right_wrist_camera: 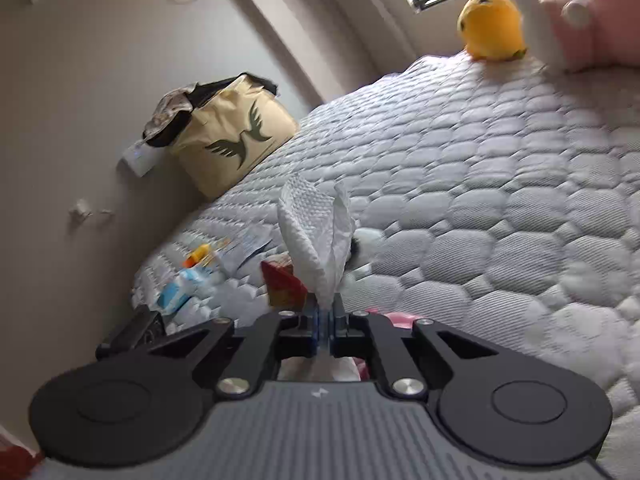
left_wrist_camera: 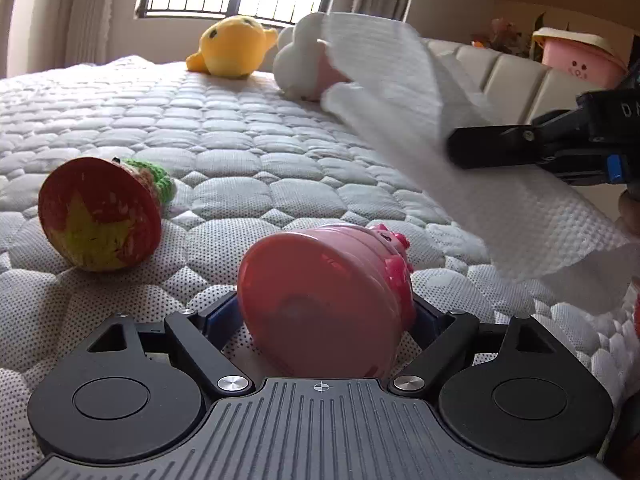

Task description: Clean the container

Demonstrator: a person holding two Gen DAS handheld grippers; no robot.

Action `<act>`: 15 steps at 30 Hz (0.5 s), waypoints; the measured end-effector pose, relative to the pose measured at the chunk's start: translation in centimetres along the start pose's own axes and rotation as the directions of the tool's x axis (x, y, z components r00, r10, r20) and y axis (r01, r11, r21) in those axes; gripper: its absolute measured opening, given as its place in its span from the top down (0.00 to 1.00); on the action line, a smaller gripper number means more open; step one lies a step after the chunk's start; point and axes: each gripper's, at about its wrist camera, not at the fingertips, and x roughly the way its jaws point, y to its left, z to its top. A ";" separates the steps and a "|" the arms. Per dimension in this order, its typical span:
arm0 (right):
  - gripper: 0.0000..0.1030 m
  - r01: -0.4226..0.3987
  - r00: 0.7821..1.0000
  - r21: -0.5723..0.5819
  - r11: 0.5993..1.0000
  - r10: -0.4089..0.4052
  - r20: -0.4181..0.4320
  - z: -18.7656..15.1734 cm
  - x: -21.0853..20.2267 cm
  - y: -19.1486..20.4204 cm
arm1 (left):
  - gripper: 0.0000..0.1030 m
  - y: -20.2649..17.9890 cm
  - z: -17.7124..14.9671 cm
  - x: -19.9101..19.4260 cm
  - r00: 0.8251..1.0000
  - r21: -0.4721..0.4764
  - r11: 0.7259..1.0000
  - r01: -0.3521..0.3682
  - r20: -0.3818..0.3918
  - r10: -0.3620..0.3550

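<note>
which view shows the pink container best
The left wrist view: the pink container fills the centre, lying on its side between the left gripper's fingers. The right wrist view shows only a pink sliver behind the right gripper, which pinches the paper towel.

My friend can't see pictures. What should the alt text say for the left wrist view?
The left gripper clamps a pink container lying on its side on a quilted bed. The right gripper holds a white paper towel above it. A strawberry toy and yellow plush lie behind.
</note>
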 end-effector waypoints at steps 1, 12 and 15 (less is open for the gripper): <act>0.94 -0.033 0.999 0.008 0.999 0.033 -0.011 0.0 0.7 0.3 | 0.13 -0.2 -0.1 -0.2 1.000 0.024 1.000 -0.016 0.001 0.016; 0.94 0.082 0.995 0.091 0.992 -0.077 -0.055 -1.6 0.6 -3.9 | 0.11 -4.3 -0.4 -1.9 0.991 0.408 0.904 -0.132 0.086 0.106; 0.94 0.096 0.994 0.110 0.989 -0.090 -0.059 -2.8 -0.1 -5.1 | 0.10 -6.2 -1.2 -1.1 0.977 0.632 0.745 -0.212 0.119 0.178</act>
